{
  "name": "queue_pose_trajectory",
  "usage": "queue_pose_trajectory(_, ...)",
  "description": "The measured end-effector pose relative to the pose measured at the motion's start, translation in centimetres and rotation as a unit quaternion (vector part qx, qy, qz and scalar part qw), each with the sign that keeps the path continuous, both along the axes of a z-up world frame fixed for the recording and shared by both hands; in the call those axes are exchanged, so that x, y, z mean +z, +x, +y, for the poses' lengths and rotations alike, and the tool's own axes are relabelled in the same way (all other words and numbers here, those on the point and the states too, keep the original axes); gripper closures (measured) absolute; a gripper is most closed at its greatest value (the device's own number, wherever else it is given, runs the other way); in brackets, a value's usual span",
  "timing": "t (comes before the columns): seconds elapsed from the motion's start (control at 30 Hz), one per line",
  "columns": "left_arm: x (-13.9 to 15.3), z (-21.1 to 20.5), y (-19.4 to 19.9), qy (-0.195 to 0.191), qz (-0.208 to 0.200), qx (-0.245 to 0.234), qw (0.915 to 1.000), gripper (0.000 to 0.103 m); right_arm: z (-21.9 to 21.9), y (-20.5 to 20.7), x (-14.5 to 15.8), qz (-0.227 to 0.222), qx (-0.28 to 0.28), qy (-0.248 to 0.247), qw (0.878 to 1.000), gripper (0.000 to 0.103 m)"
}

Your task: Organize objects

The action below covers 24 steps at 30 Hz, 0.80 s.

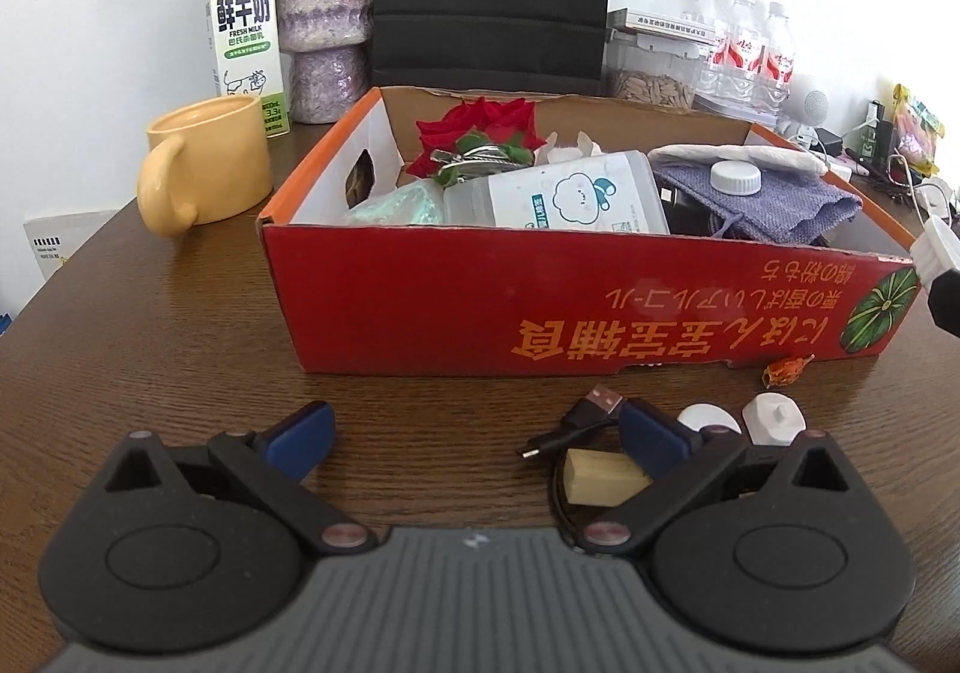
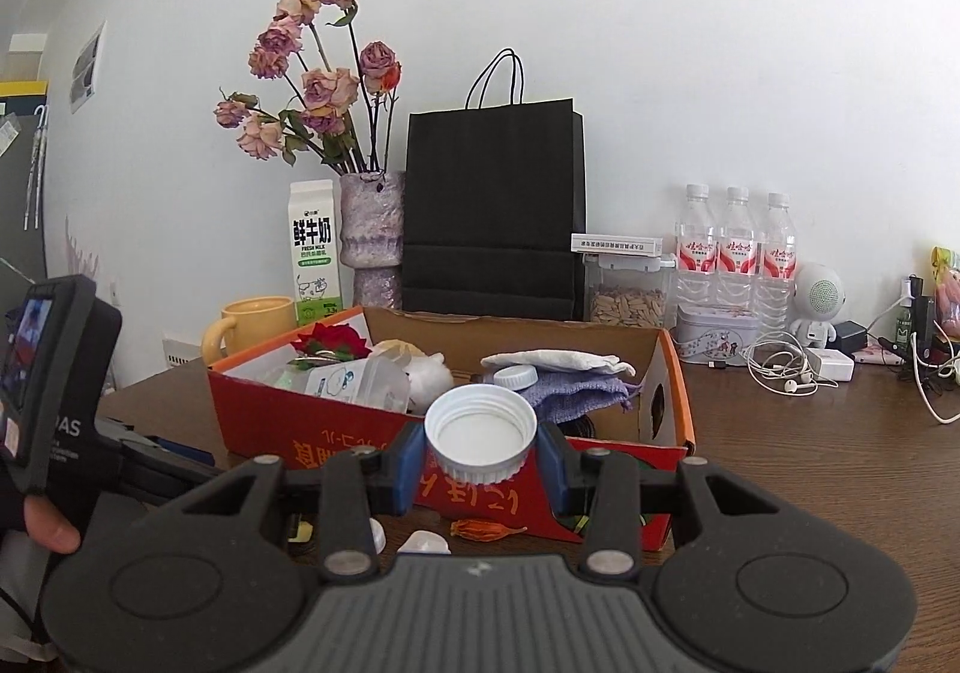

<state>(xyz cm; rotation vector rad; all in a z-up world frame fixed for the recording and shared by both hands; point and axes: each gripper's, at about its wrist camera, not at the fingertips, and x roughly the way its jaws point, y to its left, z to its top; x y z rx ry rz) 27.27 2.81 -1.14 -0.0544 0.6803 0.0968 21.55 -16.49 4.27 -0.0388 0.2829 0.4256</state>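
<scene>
A red cardboard box [image 1: 468, 295] [image 2: 336, 433] on the brown table holds a red cloth flower [image 1: 480, 130], a clear plastic bottle [image 1: 564, 196], a purple pouch [image 1: 774, 202] and a white cap [image 1: 735, 176]. My right gripper [image 2: 483, 454] is shut on a white bottle cap [image 2: 480, 436], held in front of the box's near wall; the cap also shows at the right edge of the left wrist view [image 1: 936, 253]. My left gripper [image 1: 474, 433] stands open low over the table before the box. By its right finger lie a black USB cable [image 1: 576, 421], a pale wooden block [image 1: 603, 478] and small white pieces [image 1: 771, 421].
A yellow mug [image 1: 204, 169], milk carton [image 1: 246, 37], purple vase [image 1: 324, 19] and black paper bag [image 2: 495, 217] stand behind the box. Water bottles [image 2: 735, 253], a seed jar [image 2: 627, 295], earphones and chargers crowd the back right. A dried orange flower [image 1: 786, 370] lies by the box.
</scene>
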Motion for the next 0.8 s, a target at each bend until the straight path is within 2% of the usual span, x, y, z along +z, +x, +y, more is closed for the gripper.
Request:
queue_pose_trajectory(0.23,-0.2,-1.1,0.9,0.017,0.008,-0.038,0.9991,0.0,0.1,0.0,0.0,0.001,0.001,0.001,1.0,0.064)
queue_pose_trajectory(0.33,-0.2,-1.7,0.8,0.016,0.004,-0.06,0.998,0.005,0.1,0.0,0.0,0.001,0.001,0.001,1.0,0.064)
queue_pose_trajectory(0.43,0.0,-2.2,0.6,0.014,-0.005,-0.079,0.9967,0.024,0.1,0.0,0.0,0.001,0.001,0.0,1.0,0.064)
queue_pose_trajectory(0.47,0.1,-2.4,0.5,0.013,-0.008,-0.085,0.9963,0.034,0.1,0.0,0.0,0.002,0.001,0.0,1.0,0.064)
queue_pose_trajectory(0.57,0.2,-2.5,0.5,0.009,-0.012,-0.09,0.9959,0.042,0.2,0.0,0.0,0.002,0.001,-0.001,1.0,0.064)
queue_pose_trajectory(0.6,0.3,-2.4,0.4,0.008,-0.014,-0.088,0.996,0.053,0.2,0.0,0.0,0.002,0.001,-0.001,1.0,0.064)
queue_pose_trajectory(0.63,0.3,-2.3,0.4,0.005,-0.015,-0.087,0.9961,0.06,0.2,0.0,0.0,0.002,0.001,-0.002,1.0,0.064)
queue_pose_trajectory(0.67,0.4,-2.2,0.3,-0.002,-0.017,-0.089,0.9959,0.075,0.3,0.1,-0.1,0.003,0.0,-0.002,1.0,0.064)
queue_pose_trajectory(0.8,0.6,-1.7,0.0,-0.02,-0.023,-0.083,0.9961,0.086,0.3,0.1,0.0,0.002,0.0,-0.002,1.0,0.064)
